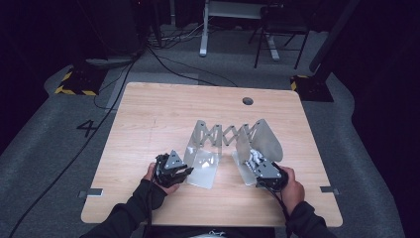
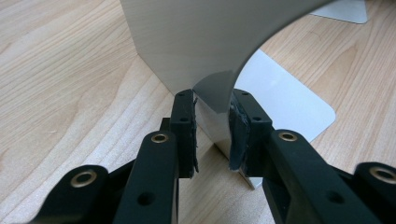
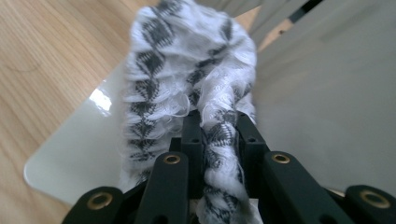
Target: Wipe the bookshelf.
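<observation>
On the wooden table, as seen in the high view, an expandable metal rack with two bent end plates joined by a scissor lattice is placed near the middle, and the left gripper is held against the near edge of its left plate while the right gripper is held at its right plate; the person's hands are partly covered by the gripper bodies, and the sleeves are cut off at the bottom edge. A small patch of patterned cloth is glimpsed at the right gripper, too small to be made out there. A round hole is seen near the table's far edge, well apart from the rack, and cables are laid across the dark floor beyond. From the left gripper view, the curved lower edge of the upright plate is seen between the parted jaws; whether the pads touch it cannot be told. From the right gripper view, a white cloth with a dark diamond pattern is pinched in clenched jaws above the plate's flat foot; much of the cloth is blurred, and its lower end is cut off.
</observation>
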A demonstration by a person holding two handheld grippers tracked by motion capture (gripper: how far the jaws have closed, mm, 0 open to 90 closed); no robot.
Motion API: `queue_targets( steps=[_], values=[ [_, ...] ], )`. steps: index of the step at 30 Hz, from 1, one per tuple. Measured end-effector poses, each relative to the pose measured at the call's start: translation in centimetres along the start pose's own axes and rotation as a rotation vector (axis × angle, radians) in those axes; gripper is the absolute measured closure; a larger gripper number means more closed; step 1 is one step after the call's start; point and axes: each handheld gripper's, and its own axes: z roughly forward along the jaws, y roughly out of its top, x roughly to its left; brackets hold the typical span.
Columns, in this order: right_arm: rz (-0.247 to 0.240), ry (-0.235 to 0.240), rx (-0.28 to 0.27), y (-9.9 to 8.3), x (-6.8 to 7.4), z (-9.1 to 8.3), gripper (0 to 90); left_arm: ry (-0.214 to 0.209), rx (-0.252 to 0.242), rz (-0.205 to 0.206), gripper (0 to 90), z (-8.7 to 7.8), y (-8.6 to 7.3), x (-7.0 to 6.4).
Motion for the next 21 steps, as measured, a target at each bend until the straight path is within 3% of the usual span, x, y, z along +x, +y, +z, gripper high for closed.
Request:
queue_targets(
  steps=[2, 4, 7, 10, 12, 16, 19, 21],
  values=[
    [0.046, 0.008, -0.034, 0.3, 0.4, 0.7, 77.7, -0.008, 0.001, -0.001, 72.8, 0.1, 0.0, 0.0],
    [0.057, -0.010, -0.061, 0.8, 0.5, 0.8, 77.7, -0.004, 0.004, 0.001, 72.8, 0.1, 0.0, 0.0],
    [0.093, -0.058, -0.146, 1.6, -0.1, -0.2, 77.7, -0.010, 0.006, -0.001, 72.8, 0.1, 0.0, 0.0],
    [0.104, -0.055, -0.172, 1.6, -0.5, -0.8, 77.7, -0.008, 0.005, -0.003, 72.8, 0.1, 0.0, 0.0],
    [0.095, -0.014, -0.141, 1.3, -0.3, -0.4, 77.7, -0.009, 0.006, -0.001, 72.9, 0.1, 0.0, 0.0],
    [0.013, 0.085, -0.034, 0.9, 0.7, 0.9, 77.7, -0.013, 0.005, -0.001, 72.8, 0.1, 0.0, 0.1],
    [-0.004, 0.139, 0.033, 0.4, 1.1, 1.3, 77.7, -0.008, 0.009, -0.003, 73.0, 0.1, 0.0, 0.0],
    [-0.004, 0.143, 0.032, 0.2, 1.0, 1.0, 77.7, -0.008, 0.010, -0.012, 73.2, 0.1, 0.0, -0.1]
  ],
)
